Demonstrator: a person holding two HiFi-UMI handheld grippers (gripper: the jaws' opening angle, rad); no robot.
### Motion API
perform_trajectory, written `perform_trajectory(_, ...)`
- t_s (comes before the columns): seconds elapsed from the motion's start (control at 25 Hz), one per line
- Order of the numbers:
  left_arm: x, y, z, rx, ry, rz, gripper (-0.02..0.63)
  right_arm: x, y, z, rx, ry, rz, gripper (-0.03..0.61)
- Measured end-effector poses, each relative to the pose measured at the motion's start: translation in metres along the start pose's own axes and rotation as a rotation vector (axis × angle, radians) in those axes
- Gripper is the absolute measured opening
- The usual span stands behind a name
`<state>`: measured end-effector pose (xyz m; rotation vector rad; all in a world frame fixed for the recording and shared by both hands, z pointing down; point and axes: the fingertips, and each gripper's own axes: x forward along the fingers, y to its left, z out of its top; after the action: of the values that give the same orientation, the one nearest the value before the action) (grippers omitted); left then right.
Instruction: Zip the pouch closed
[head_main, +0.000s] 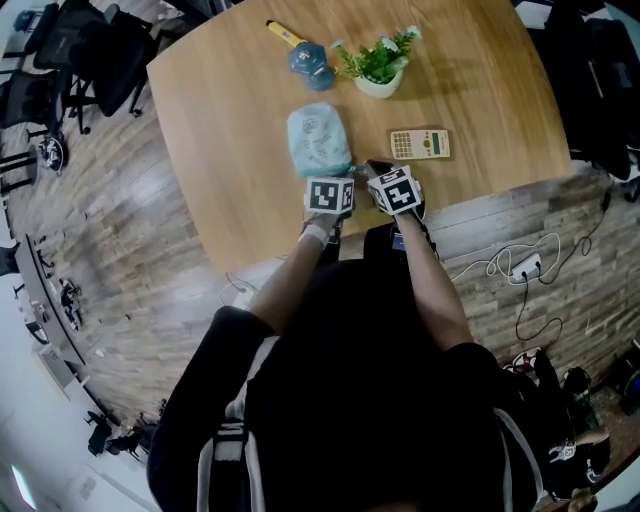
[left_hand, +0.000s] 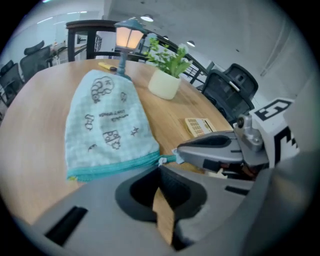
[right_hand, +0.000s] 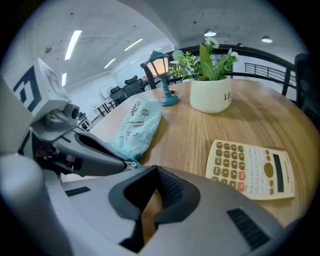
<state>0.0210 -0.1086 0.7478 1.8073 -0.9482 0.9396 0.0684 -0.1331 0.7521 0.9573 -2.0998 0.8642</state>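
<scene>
A light-blue printed pouch (head_main: 318, 138) lies flat on the wooden table (head_main: 240, 110), its teal zipper (left_hand: 115, 167) along the near edge. The zipper teeth look joined along their length, with a white slider (left_hand: 162, 161) at the right end. My left gripper (left_hand: 159, 168) is shut, and its tips sit at that near right corner of the pouch (right_hand: 136, 125). From the right, my right gripper (left_hand: 178, 150) is shut on a small pale tab at the zipper's end. Both grippers (head_main: 335, 180) (head_main: 368, 166) meet at the corner, nearly touching.
A cream calculator (head_main: 420, 144) lies right of the pouch. Behind stand a potted plant (head_main: 378, 70) in a white pot and a small blue lamp (head_main: 312, 65). The table's front edge is just under my grippers. Office chairs (left_hand: 227, 92) stand around.
</scene>
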Motion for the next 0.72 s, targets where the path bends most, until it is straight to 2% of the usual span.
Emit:
perform_trajectory(0.12, -0.026, 0.045, -0.008, -0.074, -0.019, 0.045, 0.003, 0.0, 0.0, -0.001, -0.017, 0.013, -0.005, 0.014)
perform_trajectory(0.2, -0.05, 0.092, -0.022, -0.161, -0.026, 0.085, 0.003, 0.0, 0.0, -0.002, -0.024, 0.016, -0.01, 0.014)
perform_trajectory(0.28, -0.072, 0.14, -0.037, -0.26, -0.034, 0.152, -0.002, 0.001, -0.001, -0.001, -0.028, 0.014, -0.012, 0.014)
perform_trajectory(0.36, -0.089, 0.173, -0.043, -0.302, -0.058, 0.211, -0.002, 0.0, -0.002, -0.001, -0.028, 0.013, -0.013, 0.014)
perform_trajectory(0.4, -0.097, 0.18, -0.042, -0.294, -0.071, 0.22, -0.002, 0.0, -0.001, -0.002, -0.028, 0.012, -0.013, 0.014)
perform_trajectory(0.52, -0.106, 0.176, -0.032, -0.199, -0.1, 0.215, -0.002, 0.001, -0.002, -0.001, -0.033, 0.018, -0.016, 0.014)
perform_trajectory(0.72, -0.1, 0.146, -0.019, -0.187, -0.146, 0.14, -0.003, 0.0, 0.0, -0.002, -0.034, 0.022, -0.033, 0.014)
